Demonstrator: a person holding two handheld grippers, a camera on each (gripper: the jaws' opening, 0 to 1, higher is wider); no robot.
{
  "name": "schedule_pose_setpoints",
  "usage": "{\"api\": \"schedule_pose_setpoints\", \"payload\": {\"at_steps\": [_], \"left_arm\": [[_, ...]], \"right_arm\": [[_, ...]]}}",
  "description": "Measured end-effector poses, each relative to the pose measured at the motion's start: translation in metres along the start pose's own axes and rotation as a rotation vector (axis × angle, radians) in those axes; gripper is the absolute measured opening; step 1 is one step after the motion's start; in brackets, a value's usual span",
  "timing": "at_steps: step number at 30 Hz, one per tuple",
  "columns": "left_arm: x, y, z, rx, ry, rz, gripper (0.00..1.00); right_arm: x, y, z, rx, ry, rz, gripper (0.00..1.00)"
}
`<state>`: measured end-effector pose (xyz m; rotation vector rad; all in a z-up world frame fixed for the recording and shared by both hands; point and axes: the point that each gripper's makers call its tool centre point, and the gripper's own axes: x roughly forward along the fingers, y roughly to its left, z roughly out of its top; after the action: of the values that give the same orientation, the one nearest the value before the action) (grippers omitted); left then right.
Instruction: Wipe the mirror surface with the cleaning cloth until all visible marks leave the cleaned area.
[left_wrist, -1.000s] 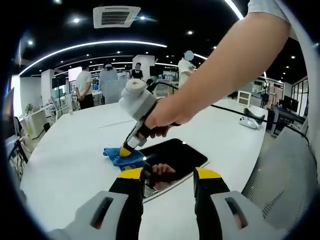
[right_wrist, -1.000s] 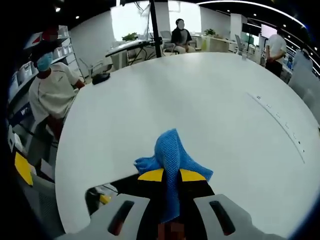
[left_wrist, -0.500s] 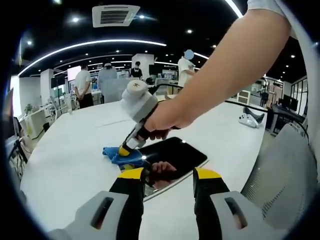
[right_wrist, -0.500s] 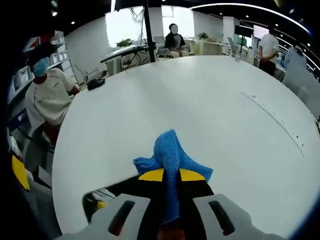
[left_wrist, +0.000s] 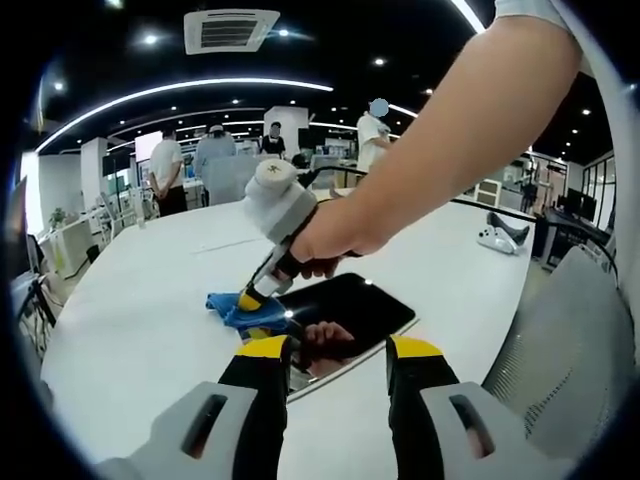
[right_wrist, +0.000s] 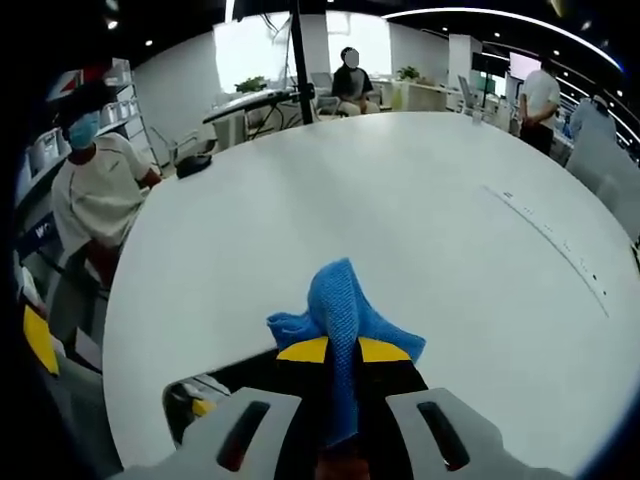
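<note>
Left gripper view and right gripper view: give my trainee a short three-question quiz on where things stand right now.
1. True or false: the right gripper is shut on the blue cloth.
2. Where does the cloth touch the mirror in the left gripper view? A) at its far-left corner B) at its middle C) not at all
3. Fill in: the left gripper hangs open over the mirror's near ____.

Key
1. True: the cloth is pinched between its yellow-tipped jaws.
2. A: the cloth is bunched at that corner, partly on the white table.
3. Edge: it holds nothing.
</note>
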<state>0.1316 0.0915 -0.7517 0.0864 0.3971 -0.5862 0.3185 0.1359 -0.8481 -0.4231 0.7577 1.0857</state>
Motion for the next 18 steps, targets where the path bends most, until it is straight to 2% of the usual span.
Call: {"api": "schedule_pose_setpoints", "payload": {"at_steps": [18], "left_arm": [[-0.0002, 0.0004, -0.0001, 0.003, 0.001, 0.004, 0.37]], "right_arm": [[-0.0080, -0.0088, -0.0088, 0.019, 0.011, -0.010, 0.04]]}}
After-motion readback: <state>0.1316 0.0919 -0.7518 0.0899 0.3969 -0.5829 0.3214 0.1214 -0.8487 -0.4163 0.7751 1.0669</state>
